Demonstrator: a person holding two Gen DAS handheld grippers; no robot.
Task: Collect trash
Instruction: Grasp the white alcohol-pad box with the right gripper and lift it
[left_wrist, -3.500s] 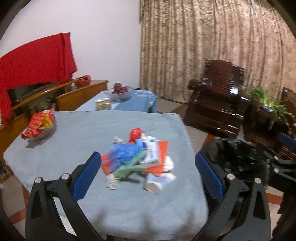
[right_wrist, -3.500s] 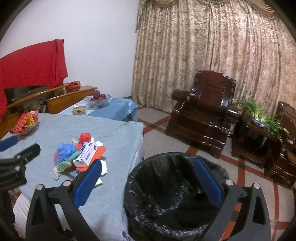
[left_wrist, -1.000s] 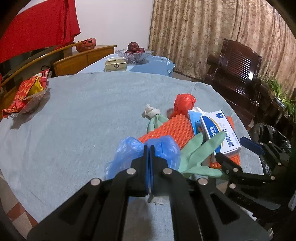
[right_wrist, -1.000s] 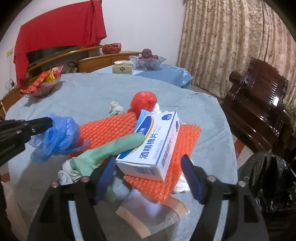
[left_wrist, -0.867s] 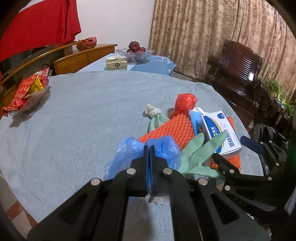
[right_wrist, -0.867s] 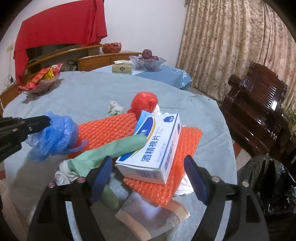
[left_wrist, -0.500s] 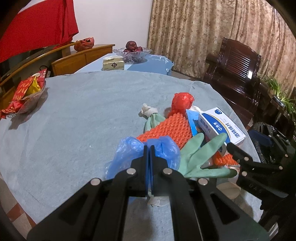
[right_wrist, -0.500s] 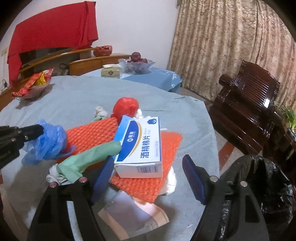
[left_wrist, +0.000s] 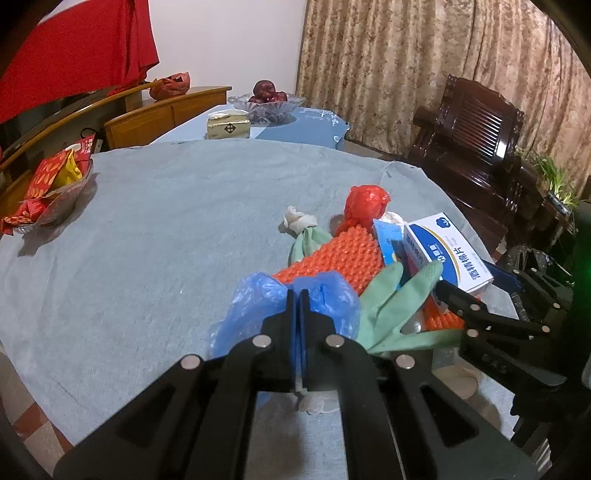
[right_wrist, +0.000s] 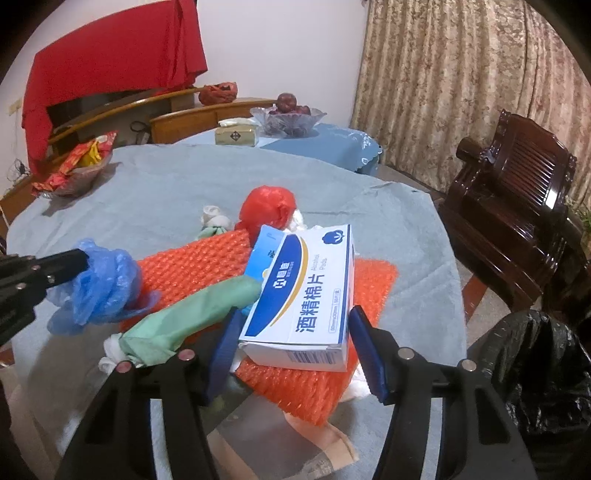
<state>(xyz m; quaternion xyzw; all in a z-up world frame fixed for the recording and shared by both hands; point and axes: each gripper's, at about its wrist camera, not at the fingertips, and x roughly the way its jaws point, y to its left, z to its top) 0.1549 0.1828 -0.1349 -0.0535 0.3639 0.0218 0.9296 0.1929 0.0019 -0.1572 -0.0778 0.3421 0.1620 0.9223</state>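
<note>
A trash pile lies on the grey-blue tablecloth (left_wrist: 147, 229). My left gripper (left_wrist: 295, 295) is shut on a crumpled blue plastic bag (left_wrist: 325, 295), which also shows in the right wrist view (right_wrist: 103, 284). My right gripper (right_wrist: 291, 325) has its pads on both sides of a white and blue box (right_wrist: 306, 295), seen also in the left wrist view (left_wrist: 447, 254). The box rests on orange bubble wrap (right_wrist: 207, 262) beside a green glove (right_wrist: 184, 317) and a red plastic ball (right_wrist: 269, 210). A black-lined trash bin (right_wrist: 535, 376) stands at the right.
A glass dish of red snack packets (left_wrist: 48, 188) sits at the table's left. A fruit bowl (right_wrist: 288, 118) and a tissue box (right_wrist: 236, 136) stand on the far blue table. A dark wooden armchair (right_wrist: 517, 206) is at the right. A clear wrapper (right_wrist: 280, 435) lies under my right gripper.
My right gripper has narrowed around the white and blue box, and the box end has come nearer between its pads. My left gripper stays shut on the blue bag.
</note>
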